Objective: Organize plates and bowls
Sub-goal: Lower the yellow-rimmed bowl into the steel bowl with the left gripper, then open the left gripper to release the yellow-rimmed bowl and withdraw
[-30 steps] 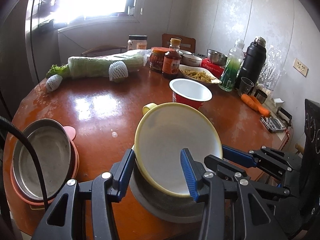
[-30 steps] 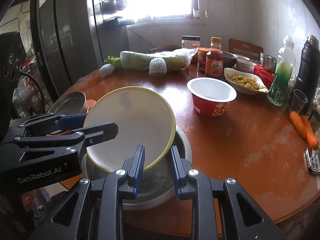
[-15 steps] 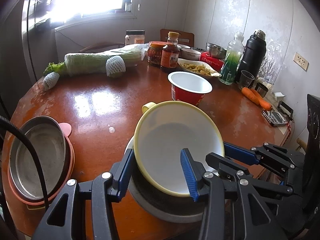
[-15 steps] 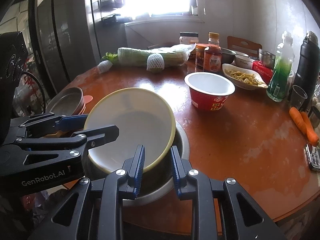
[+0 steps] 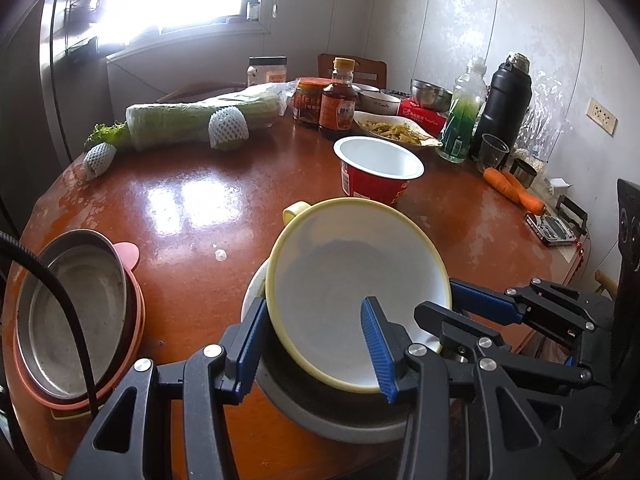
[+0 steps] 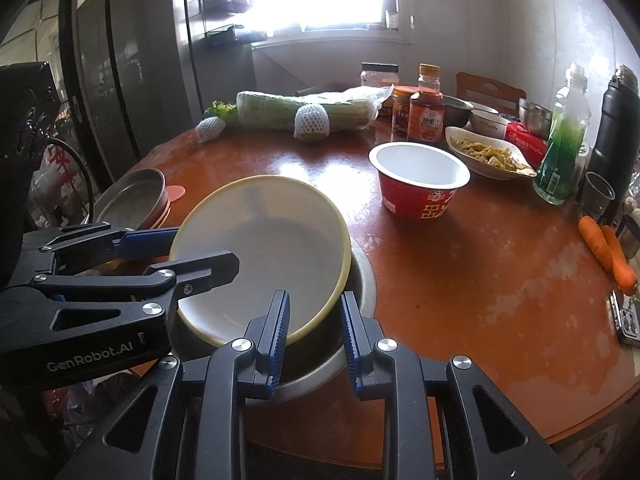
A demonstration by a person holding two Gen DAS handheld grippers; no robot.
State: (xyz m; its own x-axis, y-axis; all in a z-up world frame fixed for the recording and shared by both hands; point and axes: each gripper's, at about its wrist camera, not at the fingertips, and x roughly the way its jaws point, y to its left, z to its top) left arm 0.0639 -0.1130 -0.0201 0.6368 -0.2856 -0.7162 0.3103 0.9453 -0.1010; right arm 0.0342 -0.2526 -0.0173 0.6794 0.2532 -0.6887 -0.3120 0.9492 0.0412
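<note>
The yellow-rimmed bowl [image 5: 352, 280] sits tilted inside a larger metal bowl [image 5: 332, 420] at the near edge of the round tabletop [image 5: 192, 200]. Both tools straddle its rim, one finger inside and one outside. The left tool [image 5: 316, 344] has its jaws spread wide around the near rim — no contact is visible. The right tool [image 6: 314, 328] has a narrower gap; whether its pads press the rim cannot be told. To the left rests a steel pan [image 5: 72, 308] nested in a pink dish [image 5: 120, 344]. Beyond stand a red paper cup [image 5: 376, 172], sauce bottle [image 5: 338, 100] and carrots [image 5: 516, 192].
</note>
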